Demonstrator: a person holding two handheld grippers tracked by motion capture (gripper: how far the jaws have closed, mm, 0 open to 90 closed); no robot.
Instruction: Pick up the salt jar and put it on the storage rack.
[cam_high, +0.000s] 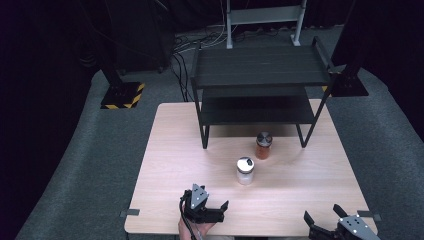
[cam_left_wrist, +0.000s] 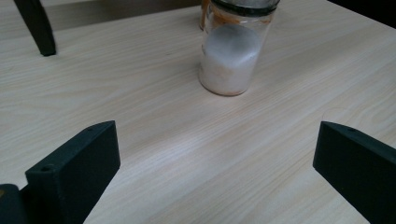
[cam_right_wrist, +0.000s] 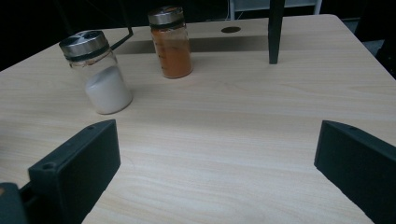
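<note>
- A person's left tool hovers low over the near edge of a pale wood-grain counter, its two black jaws spread wide and holding nothing, pointed toward a jar of white powder.
- The right tool sits at the near right corner of the counter, jaws likewise wide apart and empty, well away from both jars.
- The white-powder jar stands upright near the middle of the counter; in the left gripper view it lies straight ahead between the jaws but apart from them.
- Just beyond it, nearer the rack, stands a second jar of orange powder, also upright; the two are near each other and not touching, as the right gripper view shows.
- Both jars are small clear-glass cylinders with brushed-metal caps; the white one is roughly half full, the orange one nearly full.
- A black two-tier metal rack with slim legs stands at the far side of the counter, both shelves bare.
- The work appears to be at its approach stage: no jar has been grasped.
- The next move likely calls for the left tool to advance until its jaws straddle the white jar's smooth, round glass body, then close squarely.
</note>
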